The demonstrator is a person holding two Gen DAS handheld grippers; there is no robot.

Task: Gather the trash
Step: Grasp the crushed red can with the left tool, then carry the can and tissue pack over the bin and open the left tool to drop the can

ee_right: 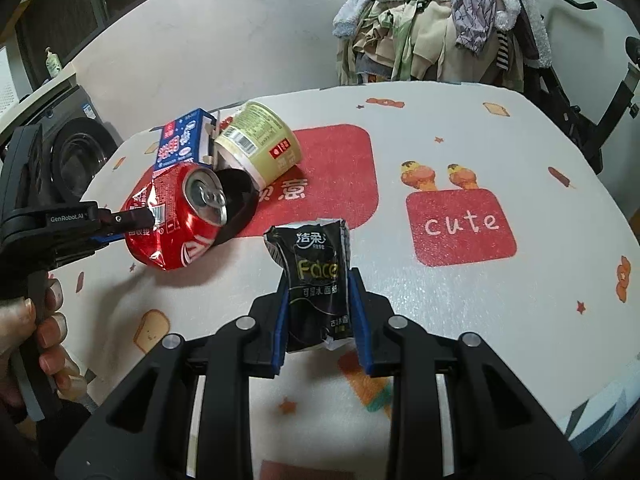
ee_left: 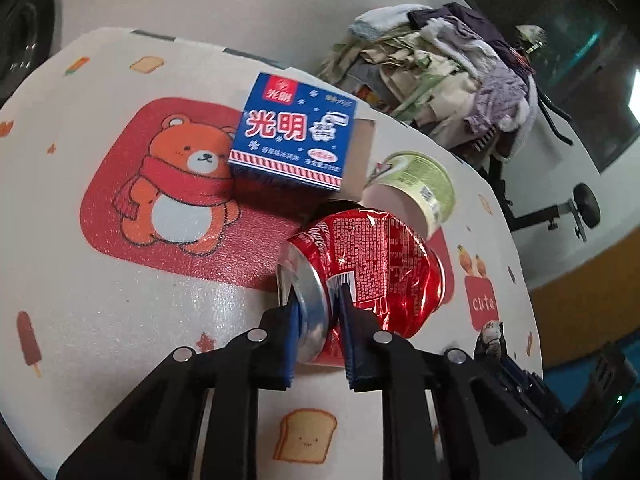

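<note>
A crushed red cola can lies on the patterned tablecloth. My left gripper is shut on the can's top rim; it shows from the side in the right wrist view, gripping the can. My right gripper is shut on a black tissue packet and holds it upright just above the cloth. A blue ice-cream carton and a tipped green paper cup lie just behind the can.
A pile of clothes sits on a rack behind the table. A washing machine stands at the left. A black lid lies under the can and cup. The table edge curves at the right.
</note>
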